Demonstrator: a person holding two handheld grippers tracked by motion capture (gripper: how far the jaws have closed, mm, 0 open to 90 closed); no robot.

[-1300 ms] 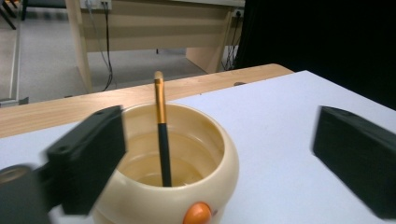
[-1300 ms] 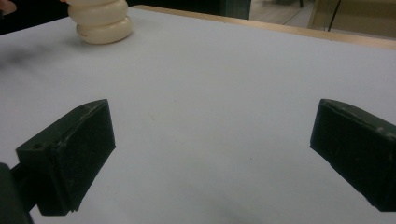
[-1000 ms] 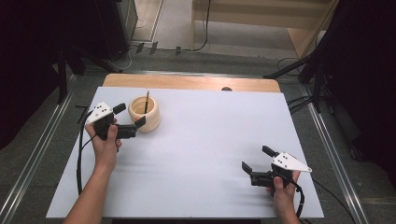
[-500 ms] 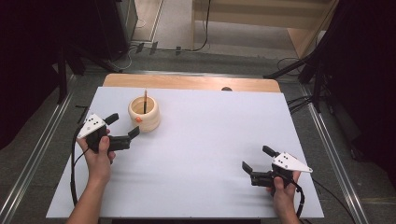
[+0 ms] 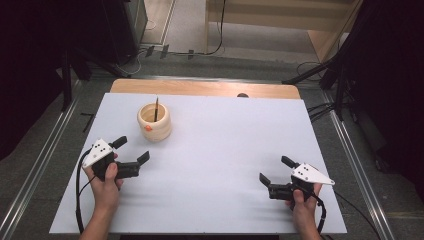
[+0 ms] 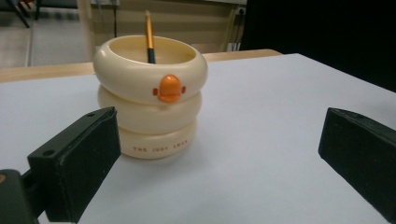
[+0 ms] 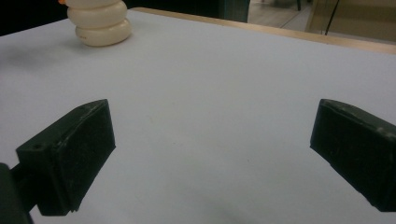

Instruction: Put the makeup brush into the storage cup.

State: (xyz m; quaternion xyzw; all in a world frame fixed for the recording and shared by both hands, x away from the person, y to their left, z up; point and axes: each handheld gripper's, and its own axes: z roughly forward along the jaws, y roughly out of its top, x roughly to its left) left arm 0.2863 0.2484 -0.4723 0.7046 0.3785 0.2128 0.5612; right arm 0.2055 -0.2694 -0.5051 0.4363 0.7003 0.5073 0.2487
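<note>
Near far-left worktop (image 5: 210, 150) corner: cream holder (image 5: 154, 121), pencil (image 5: 156, 109) upright inside. Left hand-held gripper (image 5: 131, 152) just beside, jaws apart. Right hand-held gripper (image 5: 274, 172) near front-right edge, jaws apart, open room between. Left gripper view adds orange knob (image 6: 169, 88), lettering.

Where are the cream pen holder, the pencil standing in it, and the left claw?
cream pen holder (image 6: 149, 116), left gripper view, middle ring of its stacked body.
pencil (image 6: 149, 32), left gripper view, yellow shaft above the rim.
left claw (image 5: 134, 150), high view, midway between its open fingertips.
</note>
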